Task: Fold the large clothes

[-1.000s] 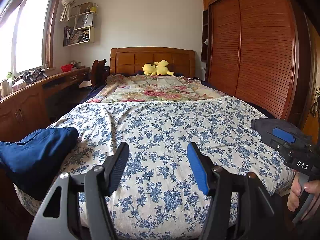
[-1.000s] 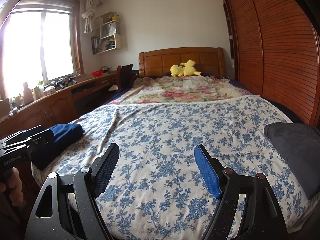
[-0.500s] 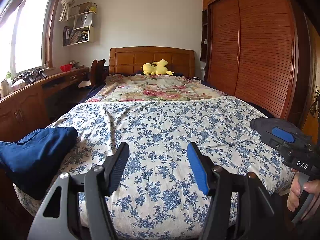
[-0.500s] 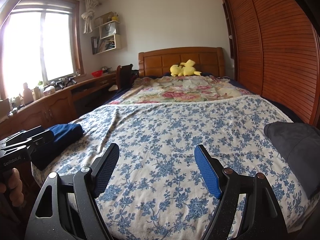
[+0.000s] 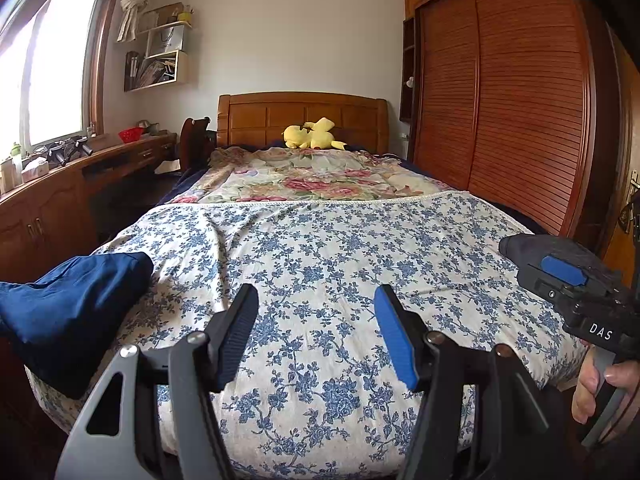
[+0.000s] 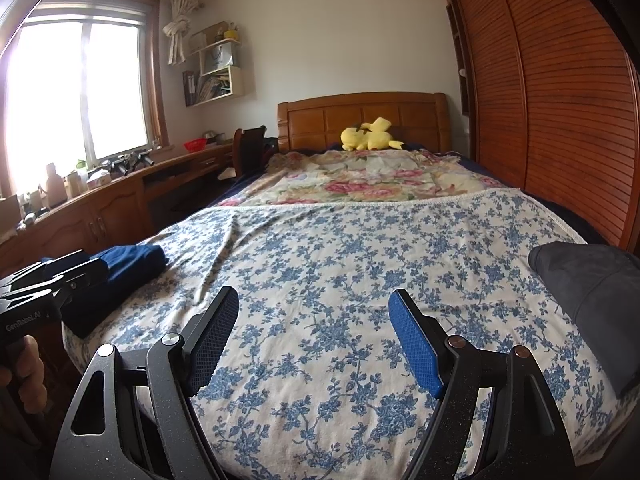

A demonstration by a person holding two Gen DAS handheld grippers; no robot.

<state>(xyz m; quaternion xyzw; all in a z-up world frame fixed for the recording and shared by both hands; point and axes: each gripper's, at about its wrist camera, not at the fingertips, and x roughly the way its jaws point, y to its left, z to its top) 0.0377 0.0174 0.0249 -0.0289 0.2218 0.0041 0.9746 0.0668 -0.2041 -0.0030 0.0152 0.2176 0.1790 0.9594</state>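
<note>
Left claw (image 5: 316,330) and right claw (image 6: 314,338) hang open and empty above the bed (image 5: 320,264). Folded blue garment (image 5: 68,304) at 9 o'clock; grey garment (image 6: 588,280) at 3 o'clock.

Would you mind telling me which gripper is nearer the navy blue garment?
Left. The left gripper hangs just right of the navy blue garment; the right gripper is farther right, near the grey garment.

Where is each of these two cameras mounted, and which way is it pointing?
Left wrist view: sits on the left gripper, looking along its open fingers up the bed to the headboard; the right gripper and holding hand show at right.
Right wrist view: sits on the right gripper, facing the same way; the left gripper and hand show at left.
Both share the floral bedspread, blue garment, dark grey garment and yellow plush toy.
</note>
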